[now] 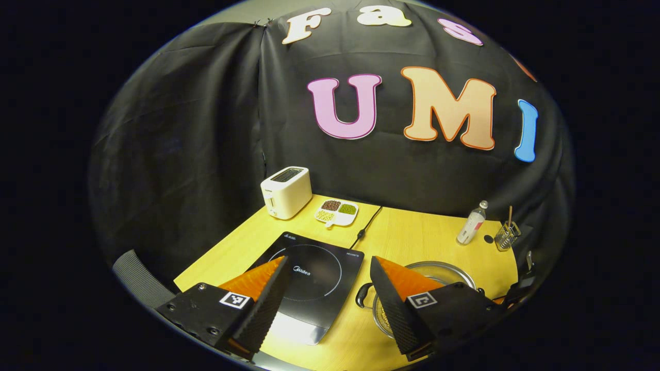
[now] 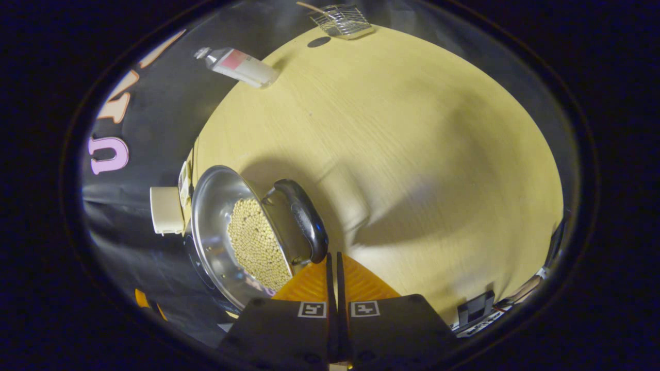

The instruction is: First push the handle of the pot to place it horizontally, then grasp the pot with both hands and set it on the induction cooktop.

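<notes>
A steel pot [image 1: 443,273] holding pale beans stands on the wooden table to the right of the black induction cooktop [image 1: 314,278]. One small black loop handle [image 1: 363,294] points toward the cooktop. In the right gripper view the pot [image 2: 216,216] lies at lower left, its beans [image 2: 255,242] showing, and its other black handle [image 2: 307,219] arches just ahead of my fingers. My right gripper [image 2: 332,257] is shut with nothing between the fingers, its tips close beside that handle. My left gripper [image 1: 327,265] is open, hovering over the cooktop's near edge and the pot's left side.
A white toaster [image 1: 286,191] and a divided dish of beans [image 1: 336,211] stand at the back left. A power cord [image 1: 367,226] runs back from the cooktop. A bottle [image 1: 472,222] and a wire rack [image 1: 507,236] stand at the back right. Bare tabletop [image 2: 412,154] stretches ahead of the right gripper.
</notes>
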Motion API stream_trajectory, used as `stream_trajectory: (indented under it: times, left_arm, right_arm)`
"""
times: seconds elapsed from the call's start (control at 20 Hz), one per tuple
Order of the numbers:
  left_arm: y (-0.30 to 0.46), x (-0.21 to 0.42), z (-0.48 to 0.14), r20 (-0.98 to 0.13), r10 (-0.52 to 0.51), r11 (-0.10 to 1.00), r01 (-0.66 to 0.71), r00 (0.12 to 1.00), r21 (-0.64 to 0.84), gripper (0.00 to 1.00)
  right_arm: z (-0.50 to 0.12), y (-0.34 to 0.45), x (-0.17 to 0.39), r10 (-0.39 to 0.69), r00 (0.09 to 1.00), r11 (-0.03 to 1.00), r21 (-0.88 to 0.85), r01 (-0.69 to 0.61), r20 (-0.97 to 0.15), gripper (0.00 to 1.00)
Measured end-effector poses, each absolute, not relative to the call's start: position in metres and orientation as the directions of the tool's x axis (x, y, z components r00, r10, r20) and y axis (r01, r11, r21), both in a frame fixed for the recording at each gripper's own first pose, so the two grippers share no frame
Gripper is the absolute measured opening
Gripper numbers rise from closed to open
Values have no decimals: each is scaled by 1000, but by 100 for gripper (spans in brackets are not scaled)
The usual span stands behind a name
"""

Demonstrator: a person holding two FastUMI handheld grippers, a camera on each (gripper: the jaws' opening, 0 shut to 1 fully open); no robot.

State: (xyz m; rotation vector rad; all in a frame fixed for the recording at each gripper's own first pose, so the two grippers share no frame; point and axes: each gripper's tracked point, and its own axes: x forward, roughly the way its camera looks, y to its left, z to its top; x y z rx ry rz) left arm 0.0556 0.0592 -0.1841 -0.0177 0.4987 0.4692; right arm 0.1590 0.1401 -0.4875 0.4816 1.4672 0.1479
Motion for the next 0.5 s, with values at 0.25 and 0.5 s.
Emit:
stream_trajectory:
  times: [0.25, 0.5]
  left_arm:
    - [62, 49, -190, -476, 436, 889, -447, 764, 97, 95]
    - [64, 43, -195, -487, 438, 884, -459, 756, 83, 95]
  right_arm:
    - [-487, 138, 163, 374, 134, 902, 393, 177, -918, 3]
    - [-485, 136, 161, 381, 131, 905, 398, 151, -915, 3]
